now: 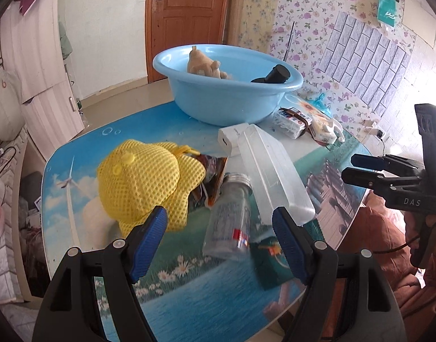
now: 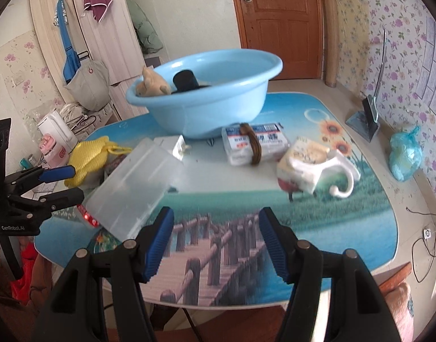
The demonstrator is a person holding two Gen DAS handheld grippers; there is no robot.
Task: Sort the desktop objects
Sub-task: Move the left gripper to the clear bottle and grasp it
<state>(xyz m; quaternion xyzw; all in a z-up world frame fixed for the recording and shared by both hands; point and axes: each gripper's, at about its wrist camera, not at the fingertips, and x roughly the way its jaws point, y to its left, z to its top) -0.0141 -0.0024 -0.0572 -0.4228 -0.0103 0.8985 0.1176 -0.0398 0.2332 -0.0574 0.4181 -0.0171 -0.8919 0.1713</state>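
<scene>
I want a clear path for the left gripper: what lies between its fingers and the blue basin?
In the left wrist view, a clear bottle on its side lies nearest the left gripper, then a translucent box and a white box before the blue basin.

2 wrist views, facing shared basin [image 1: 223, 85]

Basin [image 2: 206, 105] sits at far side of table [image 2: 346, 228], w/ plush toy [image 2: 151, 84] & dark cylinder [image 2: 186, 79] inside. Just in front: tissue pack [image 2: 255, 144], w/ mug [image 2: 317, 168] to its right. Clear box [image 2: 132, 188] lies left of centre, over a bottle [image 1: 229, 216]. Mesh hat [image 1: 146, 182] left of bottle. Knotted bag [image 2: 404, 154] near right edge.
</scene>
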